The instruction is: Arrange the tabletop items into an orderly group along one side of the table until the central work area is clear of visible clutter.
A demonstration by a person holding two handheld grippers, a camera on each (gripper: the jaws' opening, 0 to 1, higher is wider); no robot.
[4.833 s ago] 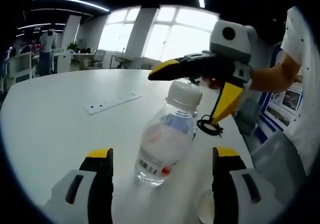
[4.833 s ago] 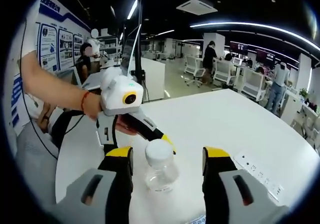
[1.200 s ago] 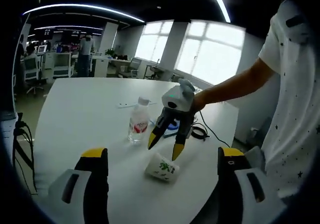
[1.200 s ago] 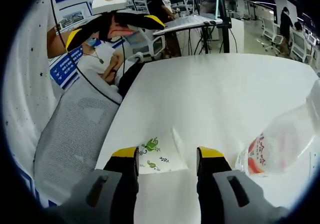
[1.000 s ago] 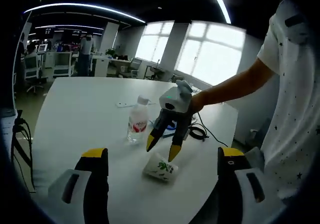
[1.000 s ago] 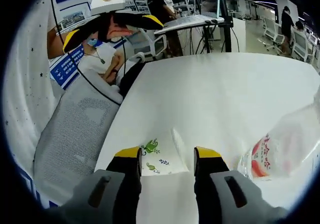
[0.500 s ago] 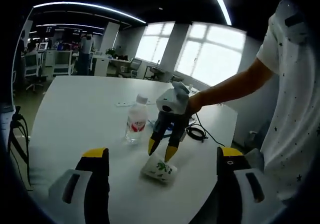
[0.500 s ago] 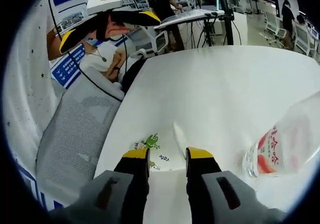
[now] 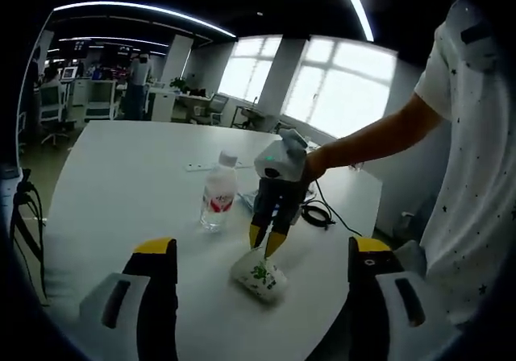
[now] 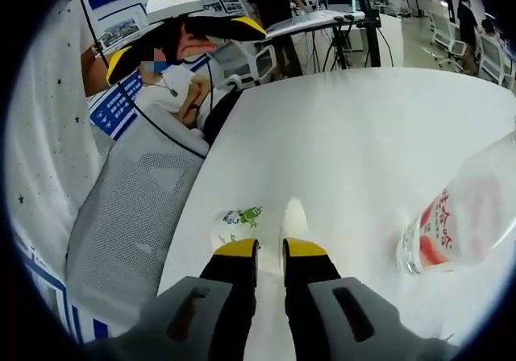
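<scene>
Our right gripper (image 9: pixel 264 242) has closed on the paper cup's (image 9: pixel 260 273) rim near the table (image 9: pixel 121 184) edge; left gripper (image 9: pixel 254 296) hangs open; lift gently, avoid crushing

Bottle (image 10: pixel 463 220) cut off at the right edge in the right gripper view, cap out of frame. Cup (image 10: pixel 242 220) partly hidden behind the right gripper (image 10: pixel 269 250), rim blurred and washed out. Label print on the bottle (image 9: pixel 216 202) too small to read. Far cable (image 9: pixel 318 213) partly hidden behind the gripper (image 9: pixel 264 244).
</scene>
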